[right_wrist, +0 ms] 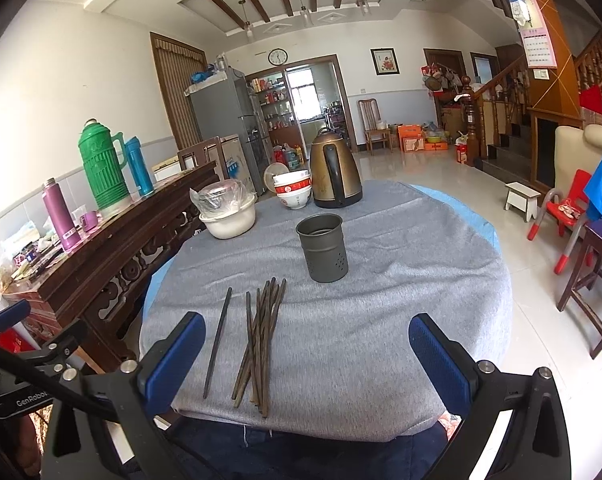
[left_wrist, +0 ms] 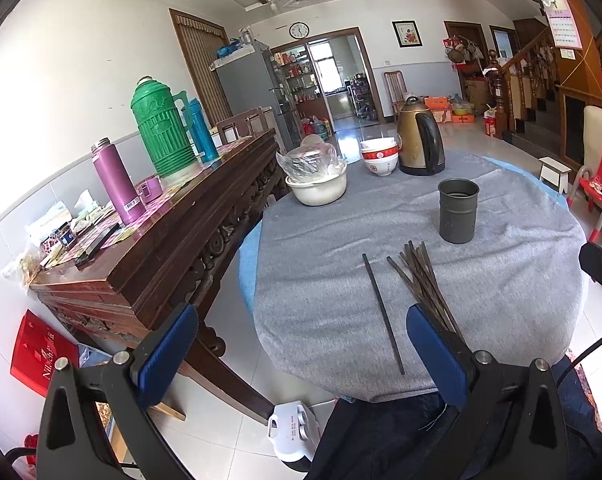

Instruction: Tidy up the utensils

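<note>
Chopsticks [right_wrist: 261,340] all on cloth, one [right_wrist: 218,342] apart; holder [right_wrist: 323,248] looks empty — nothing sorted yet imo. My left gripper [left_wrist: 301,360] & right gripper [right_wrist: 307,360] both gape wide, empty.

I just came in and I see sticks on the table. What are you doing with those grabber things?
A person is holding a gripper in each hand, about to tidy up chopsticks. The left gripper and right gripper both hover at the near edge of the table, jaws open and empty. A bundle of chopsticks lies on the grey cloth, with a single chopstick apart beside it. The metal holder cup stands behind them, and no chopsticks are visible in it.
</note>
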A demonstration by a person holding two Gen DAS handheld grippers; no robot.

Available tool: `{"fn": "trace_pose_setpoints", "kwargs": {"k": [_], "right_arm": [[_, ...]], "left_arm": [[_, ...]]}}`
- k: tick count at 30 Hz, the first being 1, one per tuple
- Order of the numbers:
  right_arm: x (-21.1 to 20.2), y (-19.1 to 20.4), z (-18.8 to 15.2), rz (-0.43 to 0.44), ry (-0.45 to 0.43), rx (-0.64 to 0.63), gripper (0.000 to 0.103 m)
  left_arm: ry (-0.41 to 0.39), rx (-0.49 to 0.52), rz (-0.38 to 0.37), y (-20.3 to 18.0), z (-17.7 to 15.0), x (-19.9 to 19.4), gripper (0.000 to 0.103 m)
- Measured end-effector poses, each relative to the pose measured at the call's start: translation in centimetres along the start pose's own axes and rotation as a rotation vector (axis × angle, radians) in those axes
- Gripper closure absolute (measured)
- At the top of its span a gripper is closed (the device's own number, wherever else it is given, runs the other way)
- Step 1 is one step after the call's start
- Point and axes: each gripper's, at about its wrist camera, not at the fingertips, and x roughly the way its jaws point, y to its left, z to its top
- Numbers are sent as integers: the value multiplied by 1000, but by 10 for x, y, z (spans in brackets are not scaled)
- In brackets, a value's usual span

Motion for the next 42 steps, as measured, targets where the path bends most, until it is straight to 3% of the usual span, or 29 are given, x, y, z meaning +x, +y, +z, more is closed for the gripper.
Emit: {"fn": "trace_pose_setpoints", "kwargs": {"k": [42], "right_arm": [[3, 0, -4, 0, 23, 19, 0]], "left_arm": [[-2, -17, -11, 5, -4, -1, 0]]}}
